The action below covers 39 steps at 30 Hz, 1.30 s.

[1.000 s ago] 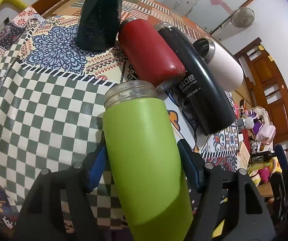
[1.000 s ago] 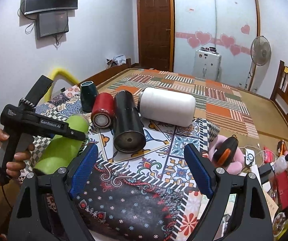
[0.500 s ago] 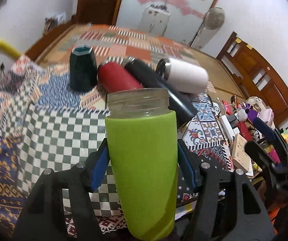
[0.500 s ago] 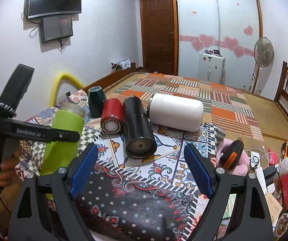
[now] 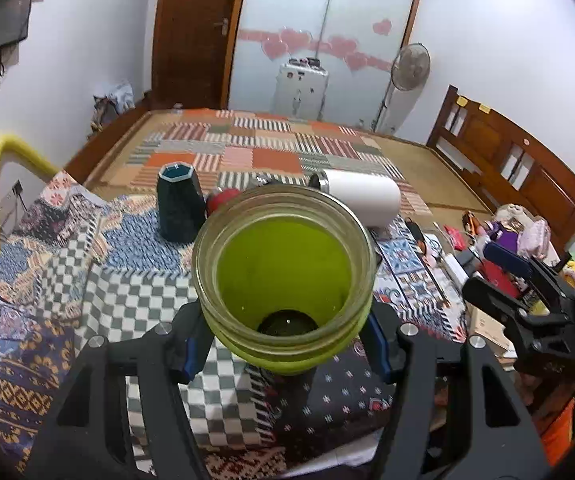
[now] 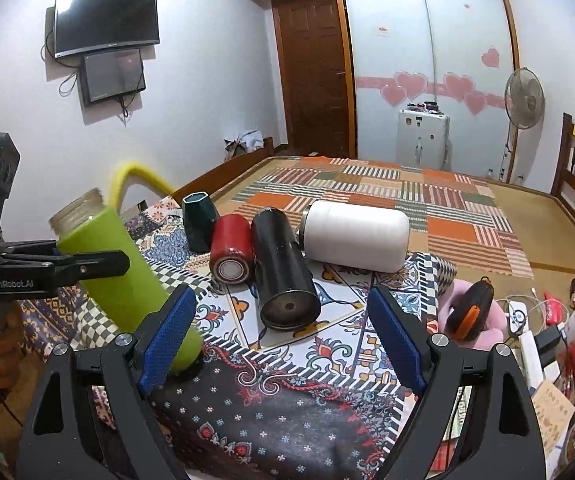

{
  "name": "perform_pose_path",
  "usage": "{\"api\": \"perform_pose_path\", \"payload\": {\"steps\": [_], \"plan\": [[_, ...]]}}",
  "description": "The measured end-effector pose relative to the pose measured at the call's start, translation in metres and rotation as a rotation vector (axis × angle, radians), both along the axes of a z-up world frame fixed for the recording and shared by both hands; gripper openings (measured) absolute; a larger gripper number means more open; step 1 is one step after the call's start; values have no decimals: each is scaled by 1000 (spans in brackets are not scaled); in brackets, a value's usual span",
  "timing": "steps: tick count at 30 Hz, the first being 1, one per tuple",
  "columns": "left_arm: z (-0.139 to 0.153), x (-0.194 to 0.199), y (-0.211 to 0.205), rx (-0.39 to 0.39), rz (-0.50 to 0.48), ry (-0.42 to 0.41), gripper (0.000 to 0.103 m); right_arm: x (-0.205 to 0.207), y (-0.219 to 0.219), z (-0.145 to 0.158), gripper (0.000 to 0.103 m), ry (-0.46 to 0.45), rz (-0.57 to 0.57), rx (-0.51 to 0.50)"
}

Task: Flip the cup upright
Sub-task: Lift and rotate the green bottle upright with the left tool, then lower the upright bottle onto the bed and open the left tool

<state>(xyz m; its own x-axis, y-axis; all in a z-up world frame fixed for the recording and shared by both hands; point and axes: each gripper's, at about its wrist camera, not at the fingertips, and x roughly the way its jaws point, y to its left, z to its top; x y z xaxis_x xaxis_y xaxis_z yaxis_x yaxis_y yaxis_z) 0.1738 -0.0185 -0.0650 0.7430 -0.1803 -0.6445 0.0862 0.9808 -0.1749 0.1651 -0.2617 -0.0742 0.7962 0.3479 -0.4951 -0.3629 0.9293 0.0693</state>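
My left gripper [image 5: 285,354] is shut on the green cup [image 5: 283,276]; I look down into its clear threaded mouth. In the right wrist view the green cup [image 6: 115,268] stands tilted, mouth up and leaning left, its base near the patterned cloth, with the left gripper's fingers [image 6: 87,266] clamped round its middle. My right gripper [image 6: 283,344] is open and empty, low over the cloth in front of the lying bottles.
A dark green cup [image 6: 199,220] stands mouth down at the back. A red bottle [image 6: 231,254], a black bottle [image 6: 283,268] and a white bottle [image 6: 355,236] lie on their sides on the patterned cloth [image 6: 287,400]. Clutter [image 6: 527,340] lies beyond the table's right edge.
My left gripper has swung the green cup from lying flat to mouth up and pitched forward, so the view now looks into its opening. The right gripper has hardly moved.
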Motion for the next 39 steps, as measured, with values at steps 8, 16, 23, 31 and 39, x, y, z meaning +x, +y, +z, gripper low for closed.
{"api": "perform_pose_path", "payload": {"steps": [8,16,23,31,39], "plan": [[-1,19,-2,8,-8,-19,63,4,-1,-3,86,6,-18,5],[-14,19,-16,125,-24,-53,63,5,1,-6,86,8,-12,2],[-16,27,-26,173,-56,-50,63,2,7,-7,86,-11,-19,-13],[-19,41,-24,155,-45,-37,63,1,8,-6,86,-34,-31,-19],[-18,35,-24,163,-59,-57,68,-1,8,-2,87,-44,-41,-12]]}}
